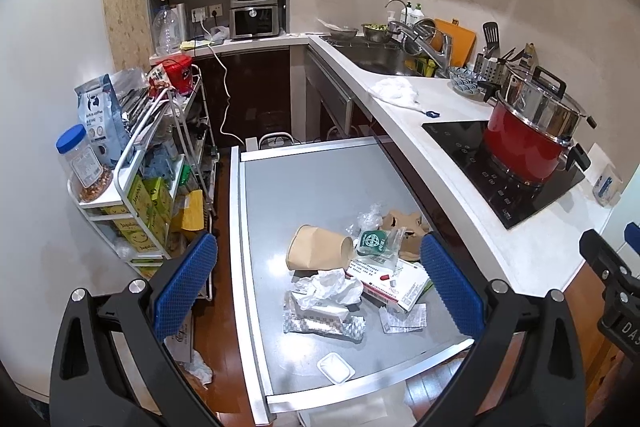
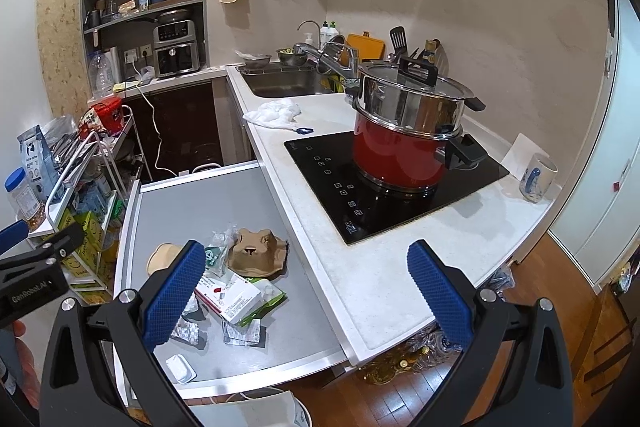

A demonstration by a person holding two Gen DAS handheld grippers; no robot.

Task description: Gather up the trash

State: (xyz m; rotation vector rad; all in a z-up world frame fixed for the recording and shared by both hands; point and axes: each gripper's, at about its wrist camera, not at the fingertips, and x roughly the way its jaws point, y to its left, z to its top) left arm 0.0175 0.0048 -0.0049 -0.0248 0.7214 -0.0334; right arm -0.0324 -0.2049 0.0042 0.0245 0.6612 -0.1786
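Observation:
A heap of trash lies on the grey pull-out table (image 1: 312,179). It holds a brown paper cup (image 1: 320,247) on its side, a crumpled tissue (image 1: 330,287), a foil wrapper (image 1: 324,325), a green packet (image 1: 372,241), a white and red medicine box (image 1: 394,285), a receipt (image 1: 402,319), a brown cardboard holder (image 2: 256,255) and a small white tub (image 1: 336,367). My left gripper (image 1: 320,279) hovers open above the heap, holding nothing. My right gripper (image 2: 306,291) is open and empty over the table's right edge, beside the medicine box (image 2: 232,297).
The white counter (image 2: 360,267) runs along the table's right side with a red pot (image 2: 404,155) on a black hob. A white cloth (image 1: 394,91) lies near the sink (image 1: 380,61). A loaded wire cart (image 1: 152,163) stands left. A white bag (image 2: 260,407) is below the table.

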